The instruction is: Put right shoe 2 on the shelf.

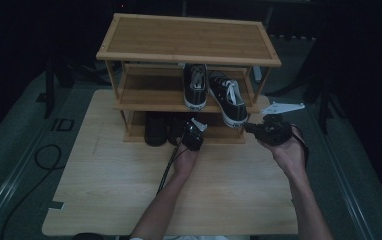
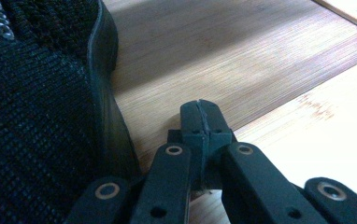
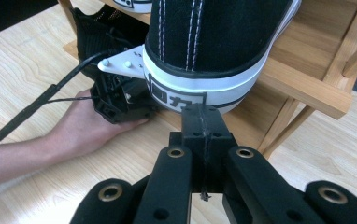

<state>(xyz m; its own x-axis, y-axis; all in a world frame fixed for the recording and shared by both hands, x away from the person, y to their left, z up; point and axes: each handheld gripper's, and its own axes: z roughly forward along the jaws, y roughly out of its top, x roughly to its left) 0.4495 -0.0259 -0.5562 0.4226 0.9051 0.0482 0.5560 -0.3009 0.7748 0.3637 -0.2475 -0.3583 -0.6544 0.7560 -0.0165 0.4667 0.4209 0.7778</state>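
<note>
A bamboo shoe rack point(image 1: 189, 37) stands on the wooden table point(image 1: 129, 190). Two black canvas sneakers with white soles sit on its middle shelf; the right sneaker point(image 1: 227, 97) hangs its heel over the shelf's front edge, the left sneaker point(image 1: 195, 85) lies further in. My right gripper point(image 3: 203, 114) is shut and empty, its tips just under that overhanging heel point(image 3: 214, 37). A black knit shoe point(image 2: 32, 102) rests on the bottom shelf point(image 2: 223, 56). My left gripper point(image 2: 200, 109) is shut beside it, holding nothing. In the high view the left gripper point(image 1: 191, 132) and right gripper point(image 1: 249, 128) sit at the rack's front.
A second dark shoe point(image 1: 155, 128) stands on the bottom shelf to the left. The rack's top shelf is bare. The left hand and its gripper point(image 3: 120, 100) lie close to the right gripper's left. A cable point(image 1: 168, 167) trails back over the table.
</note>
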